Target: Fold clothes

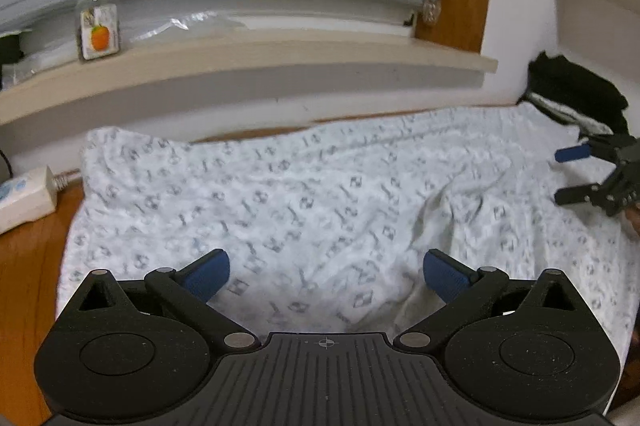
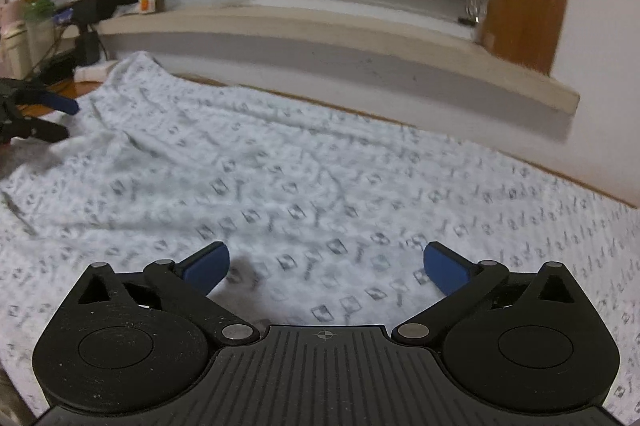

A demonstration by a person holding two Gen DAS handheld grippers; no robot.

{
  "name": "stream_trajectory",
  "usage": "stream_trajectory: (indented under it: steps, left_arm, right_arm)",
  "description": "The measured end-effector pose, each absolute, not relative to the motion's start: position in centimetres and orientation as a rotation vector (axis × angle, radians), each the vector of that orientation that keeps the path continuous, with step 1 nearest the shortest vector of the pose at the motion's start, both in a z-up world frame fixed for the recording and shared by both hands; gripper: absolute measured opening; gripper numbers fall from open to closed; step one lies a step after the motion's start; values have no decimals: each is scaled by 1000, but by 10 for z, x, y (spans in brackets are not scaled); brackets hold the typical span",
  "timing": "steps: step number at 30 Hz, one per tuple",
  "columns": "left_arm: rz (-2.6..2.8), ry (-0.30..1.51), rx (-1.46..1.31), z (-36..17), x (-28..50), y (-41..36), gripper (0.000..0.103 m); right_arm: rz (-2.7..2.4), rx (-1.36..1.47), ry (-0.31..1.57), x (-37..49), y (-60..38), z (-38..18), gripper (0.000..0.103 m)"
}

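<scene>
Printed cloth (image 1: 320, 193) is lying spread across the wooden table (image 1: 24, 266), its long axis running side to side beneath the sill (image 1: 240, 57), rumpled near the middle. Both tongs are hovering over its near half, pointing forward and downward. The left gripper (image 1: 326, 276) is standing with jaws wide apart, gripping nothing; the right gripper (image 2: 326, 266) is likewise gaping and empty. Each is nearer its own end of the cloth, so a two-handed fold appears to be the likely coming move
</scene>
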State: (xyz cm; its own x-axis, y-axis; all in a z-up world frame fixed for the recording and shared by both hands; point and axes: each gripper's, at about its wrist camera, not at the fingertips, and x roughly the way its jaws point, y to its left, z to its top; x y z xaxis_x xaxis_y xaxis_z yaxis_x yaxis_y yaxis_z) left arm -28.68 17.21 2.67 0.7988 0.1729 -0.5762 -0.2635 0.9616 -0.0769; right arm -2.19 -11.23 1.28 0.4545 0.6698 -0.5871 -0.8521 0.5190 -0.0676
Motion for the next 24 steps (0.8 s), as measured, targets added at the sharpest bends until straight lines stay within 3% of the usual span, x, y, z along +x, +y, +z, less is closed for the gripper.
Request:
stream_trajectory:
  steps: [9,24]
  left_arm:
    - [279,693,-99,17,-276,164,103]
    - [280,694,-95,16,-274,165,103]
  right_arm:
    - [984,-331,619,-5,-115,1,103]
    - [986,-325,613,-6,-115,0,103]
